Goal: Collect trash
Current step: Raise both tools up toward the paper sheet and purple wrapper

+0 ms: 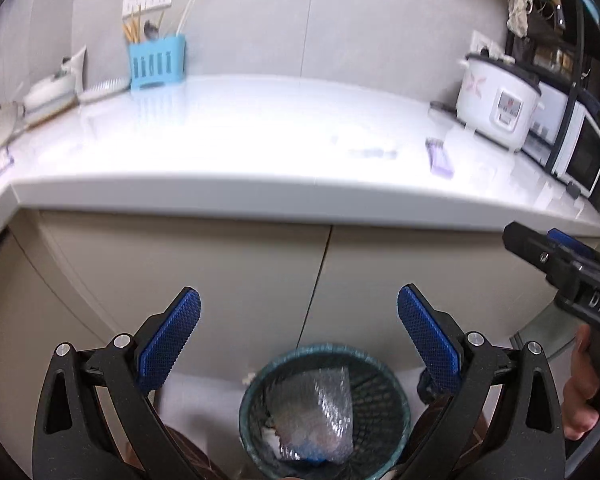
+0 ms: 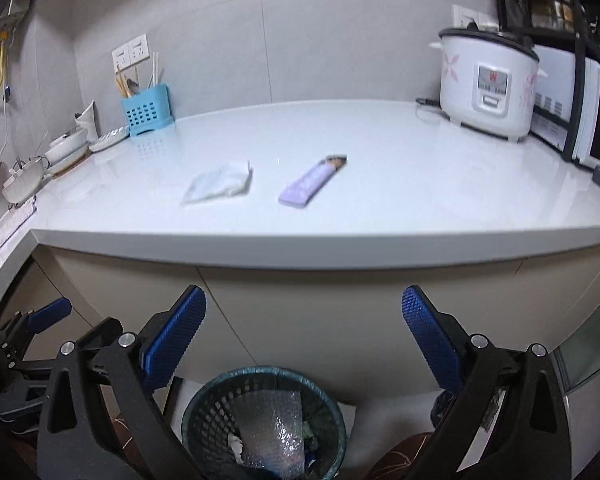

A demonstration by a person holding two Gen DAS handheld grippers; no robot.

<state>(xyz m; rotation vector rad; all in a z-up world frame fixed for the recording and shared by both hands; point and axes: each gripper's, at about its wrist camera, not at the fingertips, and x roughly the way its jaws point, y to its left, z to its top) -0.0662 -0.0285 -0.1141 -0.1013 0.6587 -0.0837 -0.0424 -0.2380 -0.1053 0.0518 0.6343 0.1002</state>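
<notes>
A purple snack wrapper [image 2: 312, 181] and a crumpled white tissue [image 2: 219, 186] lie on the white counter [image 2: 380, 184]; the wrapper also shows in the left wrist view [image 1: 440, 157]. A dark mesh trash bin [image 1: 325, 412] with bubble wrap [image 1: 312, 416] inside stands on the floor below the counter, also in the right wrist view [image 2: 264, 424]. My left gripper [image 1: 299, 320] is open and empty above the bin. My right gripper [image 2: 304, 320] is open and empty, in front of the cabinet, below the counter edge. It also shows at the right edge of the left wrist view [image 1: 540, 248].
A white rice cooker [image 2: 486, 84] and a microwave [image 2: 576, 120] stand at the counter's right. A blue utensil holder [image 2: 145, 114], plates and bowls [image 2: 66, 146] sit at the back left. Beige cabinet doors [image 2: 320, 312] are below the counter.
</notes>
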